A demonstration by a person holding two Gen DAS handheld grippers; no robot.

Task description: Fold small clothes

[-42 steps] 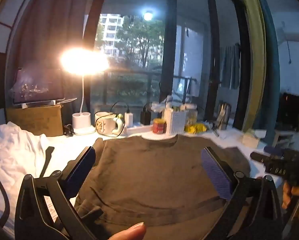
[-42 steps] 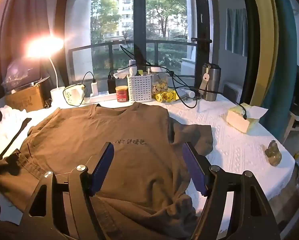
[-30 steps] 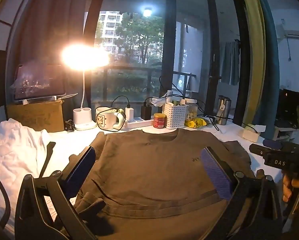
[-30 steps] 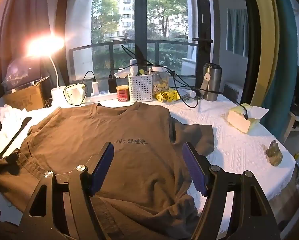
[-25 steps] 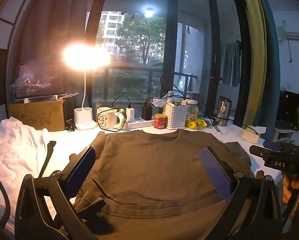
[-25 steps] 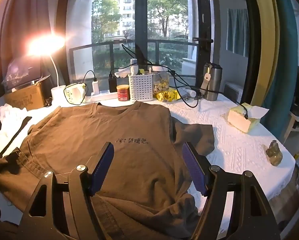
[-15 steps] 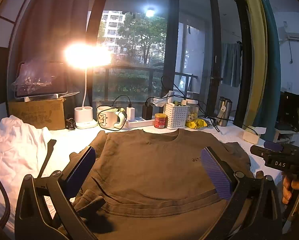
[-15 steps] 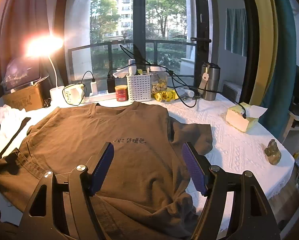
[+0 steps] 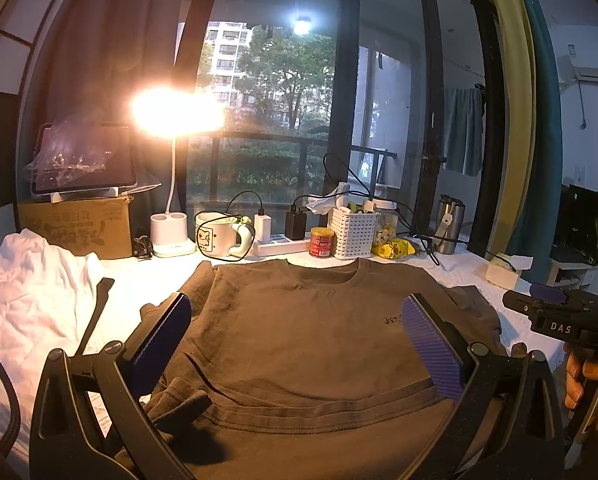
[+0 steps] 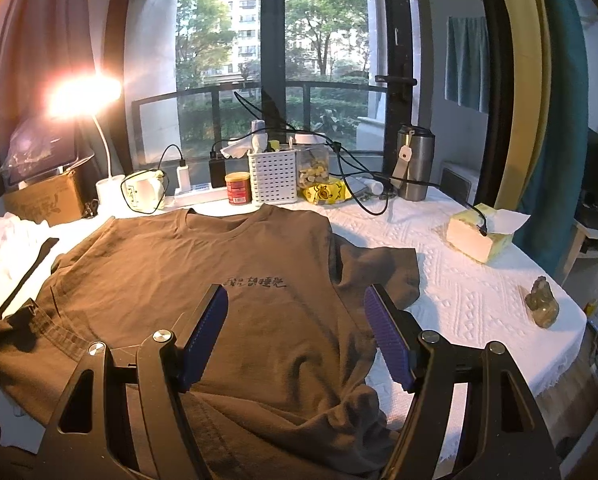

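A brown T-shirt [image 9: 299, 340] lies spread face up on the white table, collar toward the window, small dark print on its chest [image 10: 255, 283]. Its hem is rumpled near me and its right sleeve [image 10: 379, 276] lies bunched. My left gripper [image 9: 295, 320] hovers open above the shirt's lower part, nothing between its blue pads. My right gripper [image 10: 295, 316] is open too, over the shirt's lower right side. The right gripper's body [image 9: 555, 316] shows at the right edge of the left wrist view, held by a hand [image 9: 579, 376].
A white garment [image 9: 31, 280] is piled at the left. Along the window stand a lit lamp [image 9: 171, 236], cardboard box [image 9: 75, 228], mug [image 9: 215, 238], power strip, red can [image 10: 238, 188], white basket [image 10: 273, 178], steel flask [image 10: 413, 164]. A tissue box [image 10: 479, 236] and small figurine [image 10: 543, 302] sit right.
The left view has tilted slightly, so the far clutter sits a little lower; a fingertip at its bottom edge is gone. The shirt and the open grippers are otherwise unchanged.
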